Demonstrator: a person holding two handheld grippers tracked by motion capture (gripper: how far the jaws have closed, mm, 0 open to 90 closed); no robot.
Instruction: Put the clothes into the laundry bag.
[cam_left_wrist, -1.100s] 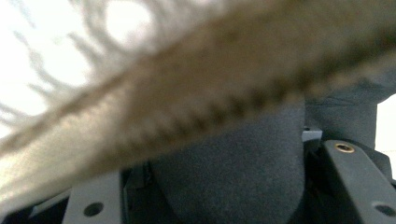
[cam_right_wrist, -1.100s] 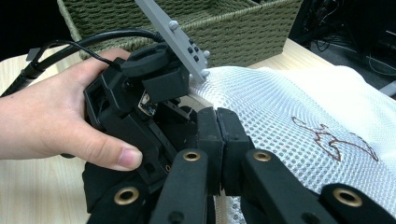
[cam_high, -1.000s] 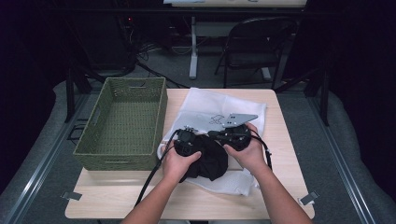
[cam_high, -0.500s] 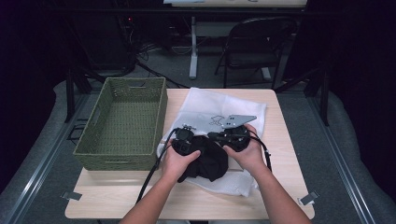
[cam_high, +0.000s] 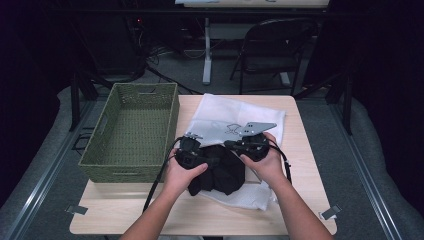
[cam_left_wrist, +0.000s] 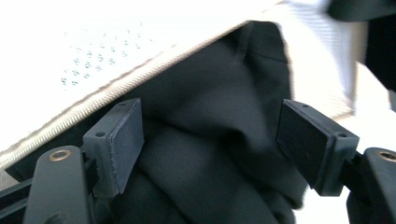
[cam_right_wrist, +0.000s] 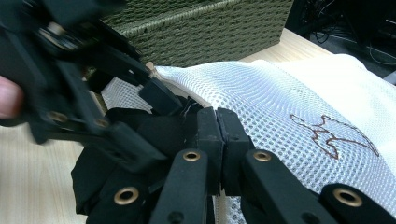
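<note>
A white mesh bag (cam_high: 225, 117) with a small embroidered figure lies on the wooden table (cam_high: 300, 165). A crumpled black garment (cam_high: 222, 175) sits at its mouth, partly under the rim. My left gripper (cam_high: 212, 161) is open; its jaws have just been opening, and the black garment (cam_left_wrist: 201, 116) lies loose between the pads beneath the mesh bag's hem (cam_left_wrist: 93, 56). My right gripper (cam_right_wrist: 217, 123) is shut, its pads pinched at the mesh bag's rim (cam_right_wrist: 177, 86) beside the black garment (cam_right_wrist: 93, 177). The left gripper (cam_right_wrist: 149, 121) stands right next to it.
A green woven basket (cam_high: 132, 130) stands on the table's left half, close to my left hand, and rises behind the bag as the basket (cam_right_wrist: 201, 28) in the right gripper view. A folding chair (cam_high: 270, 50) and cables are on the floor beyond the table.
My left hand has drawn a little to the left and up, and its jaws have spread apart off the black garment. The right hand has stayed where it was.
</note>
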